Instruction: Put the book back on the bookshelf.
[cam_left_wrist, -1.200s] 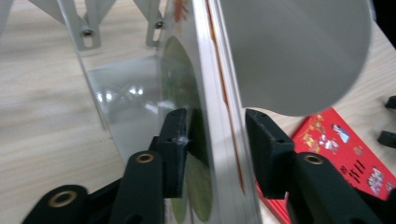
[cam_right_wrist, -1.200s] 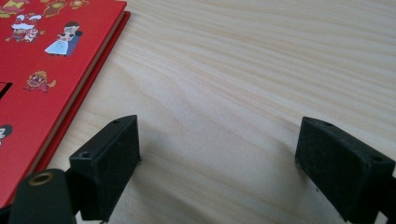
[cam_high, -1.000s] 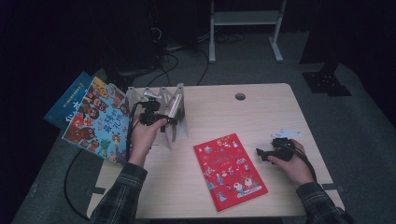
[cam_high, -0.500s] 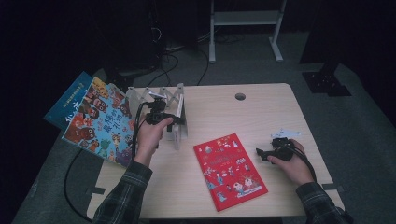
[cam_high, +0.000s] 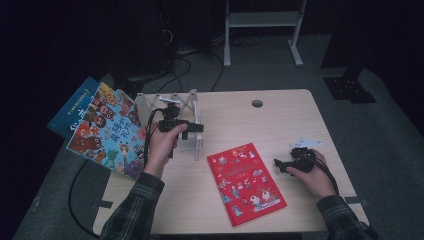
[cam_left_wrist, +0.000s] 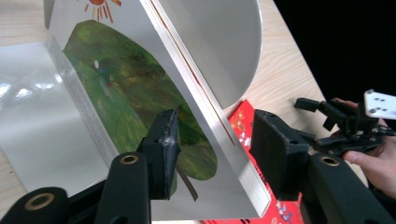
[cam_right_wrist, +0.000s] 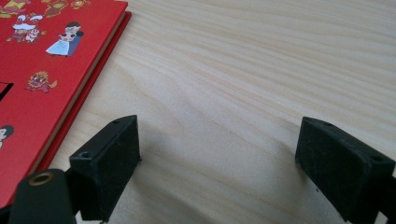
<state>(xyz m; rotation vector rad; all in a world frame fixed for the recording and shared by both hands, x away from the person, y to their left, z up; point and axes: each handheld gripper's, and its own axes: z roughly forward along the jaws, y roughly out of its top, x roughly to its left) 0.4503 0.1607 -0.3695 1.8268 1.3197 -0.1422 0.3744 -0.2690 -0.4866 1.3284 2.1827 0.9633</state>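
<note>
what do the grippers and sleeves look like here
Both grippers, left gripper and right gripper, are black with blocky rectangular jaws and brass-coloured rivets. A black cable trails from the left one. The right carries a pale plate. The sleeves are dark plaid.

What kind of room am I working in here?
Probably a lab or recording studio rather than a home: a lone wooden table against dark surroundings, cables trailing across the grey floor, and a white metal stand behind. Picture books lie on the table.
</note>
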